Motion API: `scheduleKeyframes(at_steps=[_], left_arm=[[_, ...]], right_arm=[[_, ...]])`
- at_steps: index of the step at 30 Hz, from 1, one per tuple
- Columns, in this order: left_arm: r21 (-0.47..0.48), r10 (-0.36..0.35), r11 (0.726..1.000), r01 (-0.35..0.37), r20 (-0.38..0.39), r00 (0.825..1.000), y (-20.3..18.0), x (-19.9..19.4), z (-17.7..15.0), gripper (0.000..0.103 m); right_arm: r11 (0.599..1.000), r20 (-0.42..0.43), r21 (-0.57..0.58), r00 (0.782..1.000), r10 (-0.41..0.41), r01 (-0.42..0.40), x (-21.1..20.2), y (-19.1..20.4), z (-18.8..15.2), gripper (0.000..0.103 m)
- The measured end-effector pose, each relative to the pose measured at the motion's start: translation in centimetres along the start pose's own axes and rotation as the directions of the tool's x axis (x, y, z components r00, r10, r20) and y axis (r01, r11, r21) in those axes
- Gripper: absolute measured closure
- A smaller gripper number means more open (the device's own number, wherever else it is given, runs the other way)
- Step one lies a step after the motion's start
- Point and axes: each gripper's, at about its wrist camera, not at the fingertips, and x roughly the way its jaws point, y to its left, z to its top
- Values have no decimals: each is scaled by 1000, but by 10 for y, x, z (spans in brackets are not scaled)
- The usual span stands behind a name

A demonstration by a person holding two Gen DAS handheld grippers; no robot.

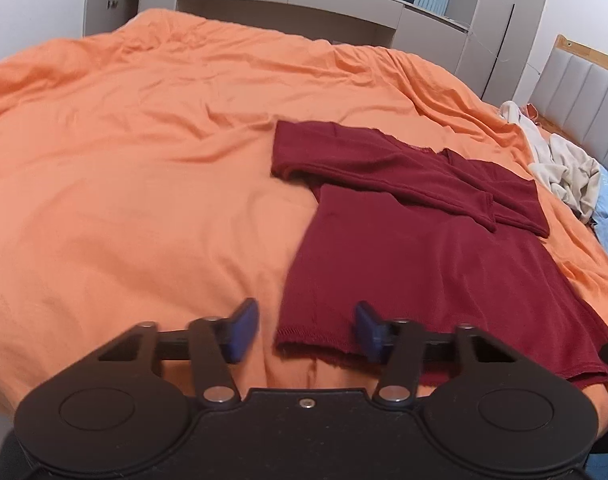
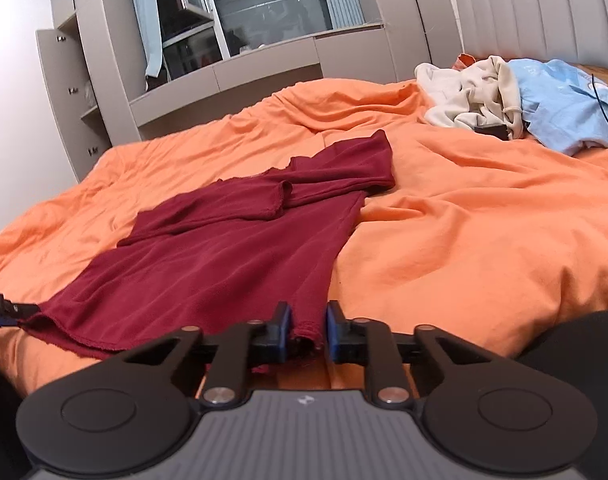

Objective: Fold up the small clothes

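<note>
A dark red T-shirt lies flat on the orange bedspread, both sleeves folded in across the chest. My left gripper is open, its blue pads either side of the shirt's near left hem corner, with cloth between them. In the right wrist view the shirt stretches away from me. My right gripper has its pads close around the near right hem corner, and the cloth sits bunched between them. The tip of the left gripper shows at the far left edge.
A heap of cream clothes and a light blue garment lie by the grey padded headboard. Grey cabinets and a window stand beyond the bed. The orange bedspread is wrinkled.
</note>
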Motion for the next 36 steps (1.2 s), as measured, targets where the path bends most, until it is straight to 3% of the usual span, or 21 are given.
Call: scheduleKeyframes(at_steps=[3, 6, 8, 11, 15, 19, 23, 30, 33, 36], left_arm=[[15, -17, 1000, 17, -8, 1000, -6, -1, -3, 60], [30, -2, 1000, 2, 9, 1000, -10, -4, -2, 88], [11, -12, 1000, 11, 30, 999, -9, -10, 0, 95], [13, -27, 1000, 26, 83, 996, -14, -26, 2, 97], [59, -58, 997, 49, 174, 983, -32, -57, -1, 98], [92, -91, 993, 72, 218, 972, -48, -87, -9, 98], [124, -107, 989, 82, 211, 972, -56, -107, -27, 98], [114, -97, 990, 82, 133, 986, -50, -87, -48, 96], [115, -83, 991, 69, 126, 989, -49, -86, -49, 86], [123, -52, 992, 35, 132, 990, -47, -86, -48, 68]], right_arm=[[1000, 19, 10, 1000, 11, -11, -3, -3, 2, 89], [999, 62, 39, 998, 29, -32, -11, -13, 9, 94], [999, 112, 34, 993, 24, -28, -20, -17, 15, 95], [1000, 175, 21, 985, 11, -15, -32, -20, 25, 96], [1000, 211, 28, 977, 8, -14, -47, -26, 33, 97], [1000, 221, 8, 975, -7, 6, -69, -33, 32, 97], [1000, 174, 11, 984, -30, 29, -77, -42, 22, 97], [998, 93, -45, 995, -47, 52, -66, -39, 10, 97], [995, 80, -78, 995, -53, 60, -66, -35, 8, 94], [991, 76, -118, 996, -54, 63, -68, -32, 7, 74]])
